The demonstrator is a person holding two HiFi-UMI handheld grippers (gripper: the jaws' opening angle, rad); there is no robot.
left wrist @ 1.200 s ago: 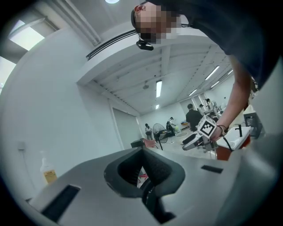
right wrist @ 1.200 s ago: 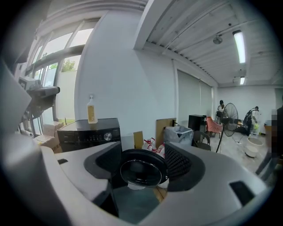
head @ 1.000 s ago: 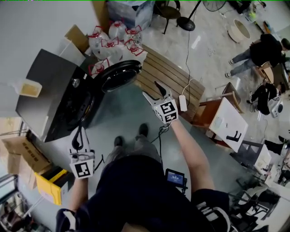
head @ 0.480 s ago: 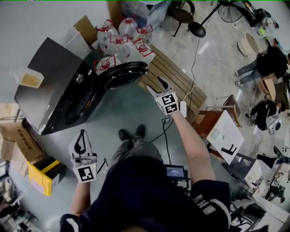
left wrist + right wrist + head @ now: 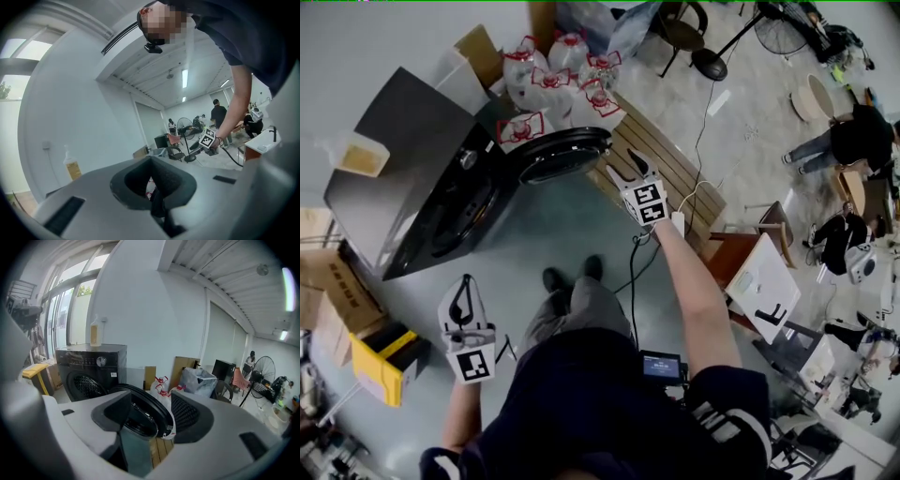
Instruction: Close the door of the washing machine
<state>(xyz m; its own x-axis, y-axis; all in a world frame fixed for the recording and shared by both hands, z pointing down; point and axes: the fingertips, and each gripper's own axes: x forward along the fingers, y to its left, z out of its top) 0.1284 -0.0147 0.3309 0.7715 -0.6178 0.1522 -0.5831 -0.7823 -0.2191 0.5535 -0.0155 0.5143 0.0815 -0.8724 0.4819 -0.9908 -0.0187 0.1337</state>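
1. Progress: the door (image 5: 558,153) of the washing machine (image 5: 412,178) stands swung wide open. Closing has not begun, and the whole swing shut is left.
2. Right gripper (image 5: 628,166): jaws apart, having just been closing a little. The door's free rim lies just ahead of them and between them, with no pad pressing on it.
3. Left gripper (image 5: 466,281): jaws together, empty, with the machine well ahead of them.
4. Orientation: the door's long axis runs from the machine's front towards the right jaws.

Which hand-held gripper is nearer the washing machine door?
Right. The right hand-held gripper is close beside the door, jaws open, empty, having just closed a little. The left hand-held gripper hangs far back, before the washing machine.
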